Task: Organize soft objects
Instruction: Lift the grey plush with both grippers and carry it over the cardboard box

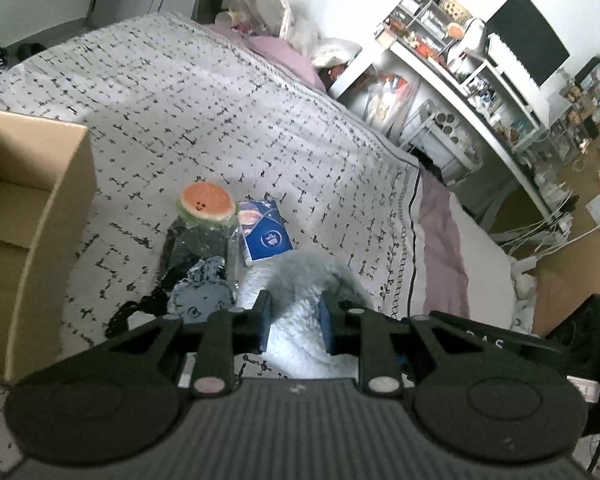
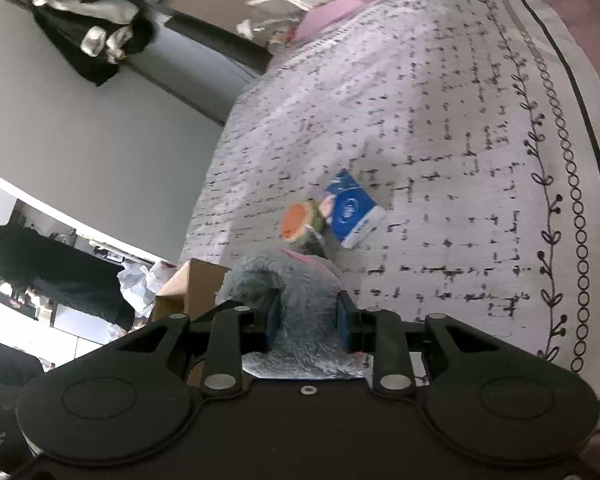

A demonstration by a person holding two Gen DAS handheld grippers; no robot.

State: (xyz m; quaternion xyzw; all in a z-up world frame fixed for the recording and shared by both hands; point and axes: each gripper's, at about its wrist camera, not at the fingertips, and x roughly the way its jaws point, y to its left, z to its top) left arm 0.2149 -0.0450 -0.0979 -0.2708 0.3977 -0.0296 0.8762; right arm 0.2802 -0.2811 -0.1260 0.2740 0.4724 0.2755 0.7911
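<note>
A fluffy grey and white plush toy point(image 1: 300, 280) is held off the patterned bedspread point(image 1: 204, 104) by both grippers. My left gripper point(image 1: 294, 322) is shut on its pale underside. In the right wrist view my right gripper point(image 2: 306, 316) is shut on the same plush toy point(image 2: 292, 280), whose pink patch shows at the top. Beyond it on the bedspread point(image 2: 440, 120) lie a round watermelon-slice cushion point(image 1: 207, 203) and a blue tissue pack point(image 1: 265, 233). The same cushion point(image 2: 296, 222) and tissue pack point(image 2: 350, 208) appear ahead of the right gripper.
An open cardboard box point(image 1: 32, 216) stands at the left on the bed; its corner point(image 2: 192, 284) shows behind the plush. A clear plastic bag with dark items point(image 1: 198, 252) lies under the cushion. A cluttered white desk point(image 1: 460, 92) stands right of the bed.
</note>
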